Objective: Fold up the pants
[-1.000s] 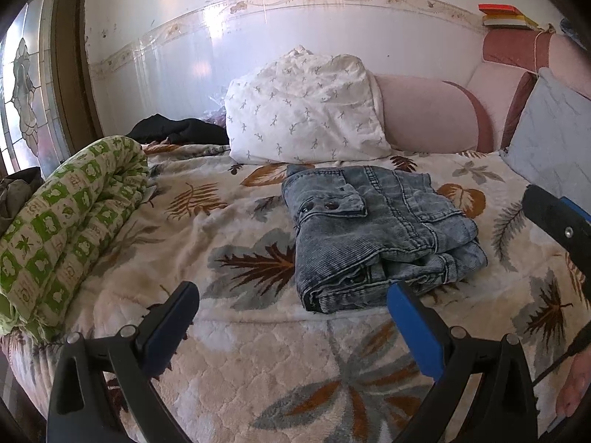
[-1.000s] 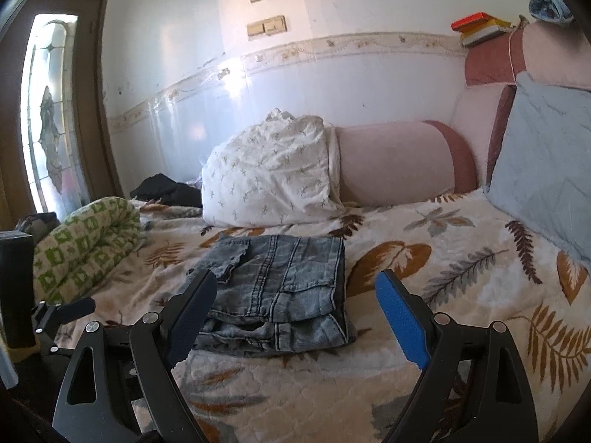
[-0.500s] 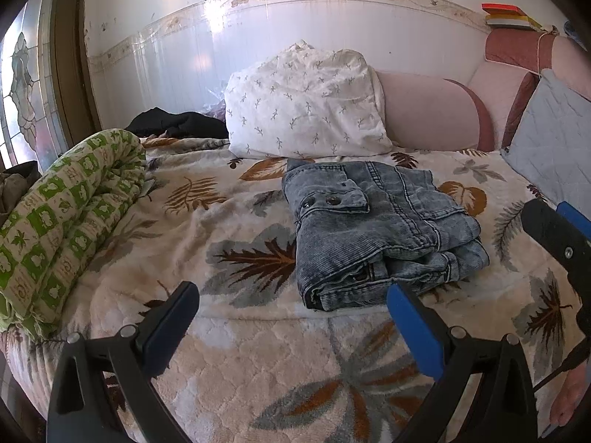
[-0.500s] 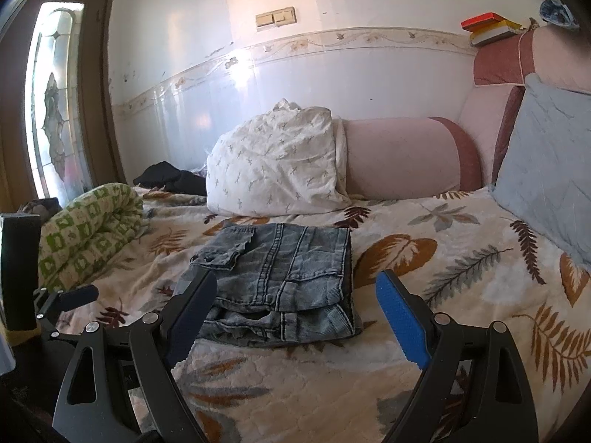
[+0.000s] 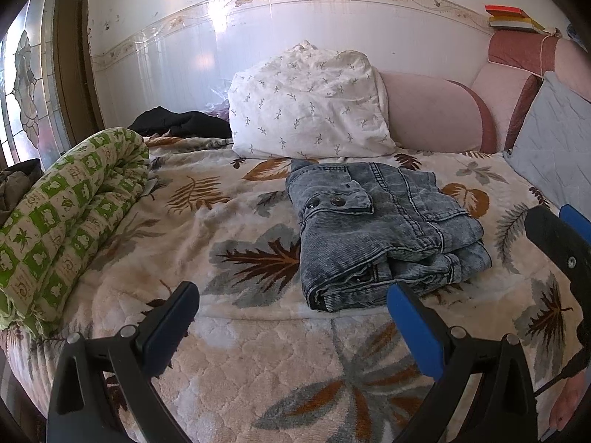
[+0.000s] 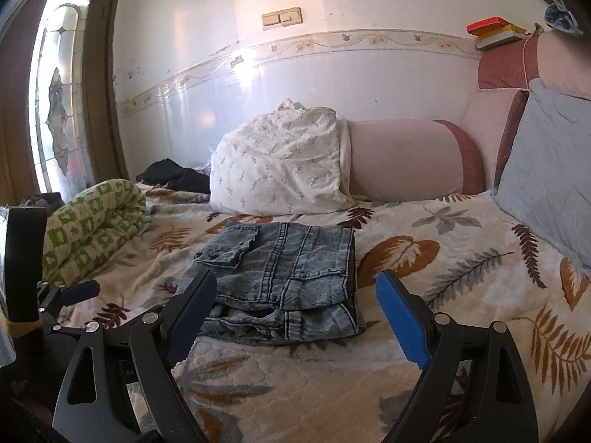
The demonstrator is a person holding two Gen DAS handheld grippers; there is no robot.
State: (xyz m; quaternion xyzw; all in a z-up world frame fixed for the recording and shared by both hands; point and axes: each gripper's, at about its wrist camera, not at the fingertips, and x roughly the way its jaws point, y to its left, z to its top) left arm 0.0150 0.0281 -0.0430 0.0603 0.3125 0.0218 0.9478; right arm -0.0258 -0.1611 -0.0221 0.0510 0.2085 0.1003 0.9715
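Now the folded pants (image 5: 384, 229) lie on the bedspread (image 5: 229, 354); left gripper (image 5: 291, 306) and right gripper (image 6: 295, 295) gape wide, seemingly clear, holding nothing.

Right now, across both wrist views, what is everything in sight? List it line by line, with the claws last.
jeans: one, faded blue, folded, mid-bed on the blanket
blanket: one, cream with leaf print, covering the bed
white pillow: one, sprigged, behind the jeans against the wall
green quilt: one, green and cream, rolled, left edge of bed
dark clothes: one heap, black, far left by the wall
pink bolster: one, right of the white pillow
grey cushion: one, far right
books: small stack, on the headboard
left claw: open, empty
right claw: open, empty
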